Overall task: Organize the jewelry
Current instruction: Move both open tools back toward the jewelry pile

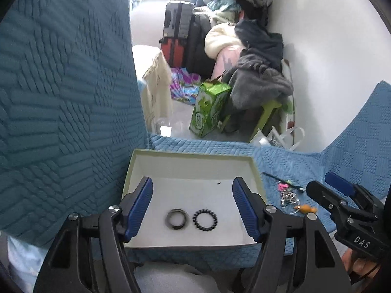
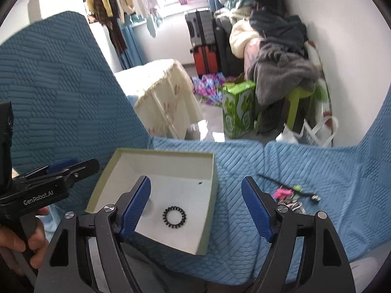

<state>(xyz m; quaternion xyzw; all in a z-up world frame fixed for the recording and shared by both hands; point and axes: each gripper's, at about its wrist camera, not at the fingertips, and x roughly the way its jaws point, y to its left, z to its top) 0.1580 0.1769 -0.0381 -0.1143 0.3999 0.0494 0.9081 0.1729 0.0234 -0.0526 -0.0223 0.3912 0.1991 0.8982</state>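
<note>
My left hand-held gripper (image 1: 193, 207) and right hand-held gripper (image 2: 195, 207) hang spread and empty above the box (image 1: 195, 157) holding a ring (image 1: 177, 218) and beaded bracelet (image 1: 205, 220), other trinkets (image 1: 289, 195), perhaps hair clips, beside it.

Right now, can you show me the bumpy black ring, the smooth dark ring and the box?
Bumpy black ring (image 1: 205, 220), left wrist view, on its beaded band.
Smooth dark ring (image 1: 177, 218), left wrist view, on its rim.
Box (image 1: 193, 154), left wrist view, on its far wall.
</note>
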